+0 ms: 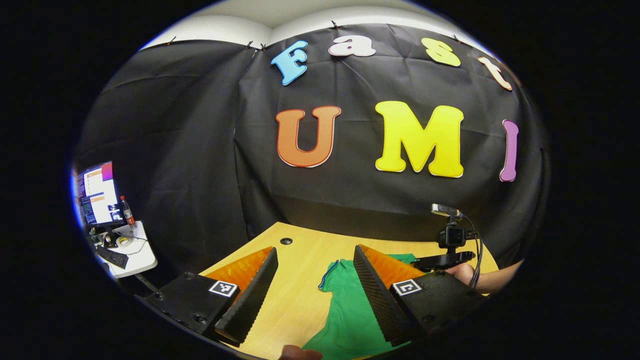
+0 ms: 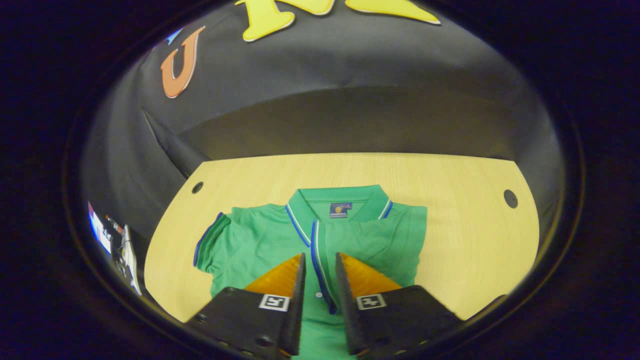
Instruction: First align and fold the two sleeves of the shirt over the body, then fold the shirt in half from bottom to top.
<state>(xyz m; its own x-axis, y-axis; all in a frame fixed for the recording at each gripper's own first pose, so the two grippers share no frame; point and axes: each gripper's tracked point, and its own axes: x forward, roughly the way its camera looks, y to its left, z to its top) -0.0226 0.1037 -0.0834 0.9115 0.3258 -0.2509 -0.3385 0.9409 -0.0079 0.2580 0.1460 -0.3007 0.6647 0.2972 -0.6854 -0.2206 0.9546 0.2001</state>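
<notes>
A green polo shirt (image 2: pixel 260 240) with blue-and-white trim lies flat on the wooden table (image 2: pixel 465 235), collar (image 2: pixel 340 200) toward the far wall. One short sleeve (image 2: pixel 210 240) sticks out at the left of the right gripper view; the shirt's opposite side ends in a straight edge. My right gripper (image 2: pixel 320 255) hovers over the button placket, fingers a narrow gap apart with nothing between them. My left gripper (image 1: pixel 315 249) is wide open above the table, with the sleeve (image 1: pixel 345 300) lying under and beside its right finger. The right gripper (image 1: pixel 450 257), held by a hand (image 1: pixel 465 272), sits beyond.
A small white side table (image 1: pixel 137 255) at the far left carries a monitor (image 1: pixel 97 192), a keyboard and a bottle. Round cable holes (image 2: pixel 510 198) mark the wooden table's far corners. Black cloth walls close in behind the table.
</notes>
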